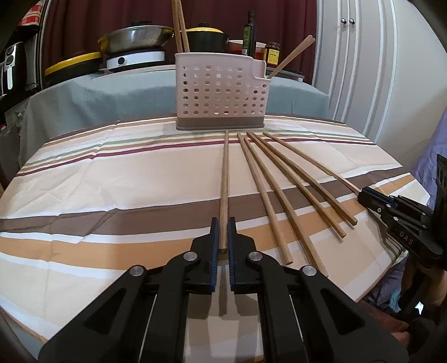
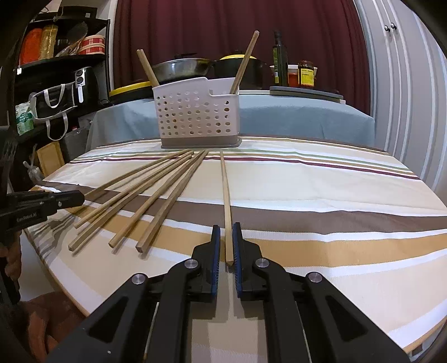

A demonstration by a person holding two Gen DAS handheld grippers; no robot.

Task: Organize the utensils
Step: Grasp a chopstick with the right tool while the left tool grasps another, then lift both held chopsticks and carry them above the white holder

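Observation:
A white perforated utensil caddy stands at the far side of the striped table, with chopsticks leaning out of both ends. Several loose wooden chopsticks fan out on the cloth in front of it. My left gripper is shut on the near end of the leftmost chopstick, which lies flat. My right gripper straddles the near end of the rightmost chopstick; a gap shows beside the stick, so it is open. Each gripper also shows from the side in the other view.
Behind the table a grey-covered counter carries pots, an oil bottle and jars. Black shelves with bags stand at the left, white cabinet doors at the right. The table's right half is bare striped cloth.

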